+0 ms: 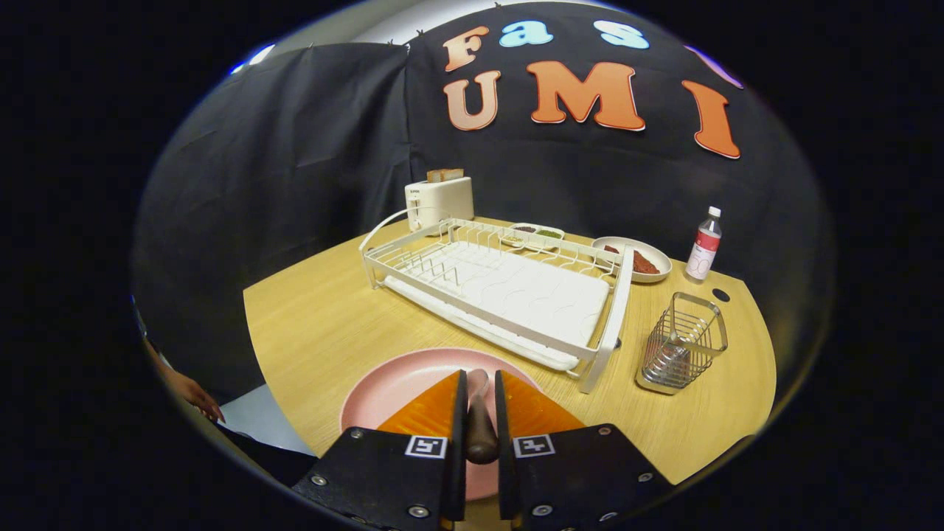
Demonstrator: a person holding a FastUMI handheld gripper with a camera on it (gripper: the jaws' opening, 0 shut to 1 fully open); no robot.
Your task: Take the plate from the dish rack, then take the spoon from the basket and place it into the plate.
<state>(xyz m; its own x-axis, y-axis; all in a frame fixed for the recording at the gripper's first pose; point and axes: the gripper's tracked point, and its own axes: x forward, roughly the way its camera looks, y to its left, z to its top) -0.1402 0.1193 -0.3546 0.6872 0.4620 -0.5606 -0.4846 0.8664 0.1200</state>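
In the gripper view, the gripper [480,420] is seen at the bottom centre of the frame, its fingers drawn close together and pinching a dark-handled spoon [479,424] between them; the handle runs forward along the gap and its far end is hidden by the fingers, so the bowl cannot be made out. Directly under and just ahead of the fingers a pink plate [402,387] is laid flat on the wooden table [310,324], clear of the white dish rack [501,291], which is seen empty in the middle of the frame. The wire basket [682,343] is found at the right, beyond the rack's near corner. The spoon is judged light and stiff, with a smooth handle that may slip or swing if held loosely; a grip at mid-handle, as is held now, is thought sound. The plate is judged rigid, breakable and slick, so the spoon is best lowered close to its surface before being released.
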